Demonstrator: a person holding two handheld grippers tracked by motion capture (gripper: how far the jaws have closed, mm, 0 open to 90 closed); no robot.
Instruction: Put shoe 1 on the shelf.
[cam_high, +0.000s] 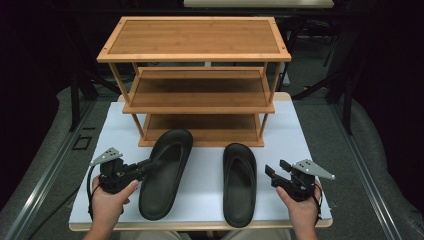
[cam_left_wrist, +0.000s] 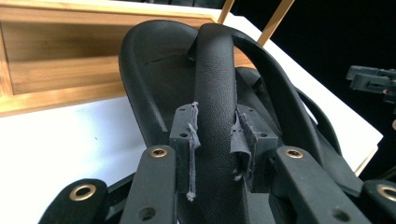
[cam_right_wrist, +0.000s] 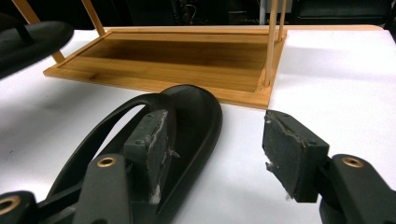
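Note:
Two black flip-flop sandals are on the white table (cam_high: 115, 130) in front of a bamboo shoe rack (cam_high: 195, 40). My left gripper (cam_high: 151, 164) is shut on the left sandal's (cam_high: 165, 175) strap (cam_left_wrist: 215, 84), which is pinched between both pads (cam_left_wrist: 184, 135). That sandal (cam_right_wrist: 28, 39) hangs above the table at its toe end. The right sandal (cam_high: 240, 182) lies flat. My right gripper (cam_high: 272, 172) stands open at its right side. Its left pad (cam_right_wrist: 152, 135) is over the sandal's (cam_right_wrist: 196, 112) edge and its other pad is over bare table, gripping nothing.
The rack has three open shelves, and its bottom shelf (cam_right_wrist: 177, 60) rests on the table just behind the sandals. White table surface (cam_right_wrist: 336, 74) lies to the right of the rack and sandals. Dark floor surrounds the table.

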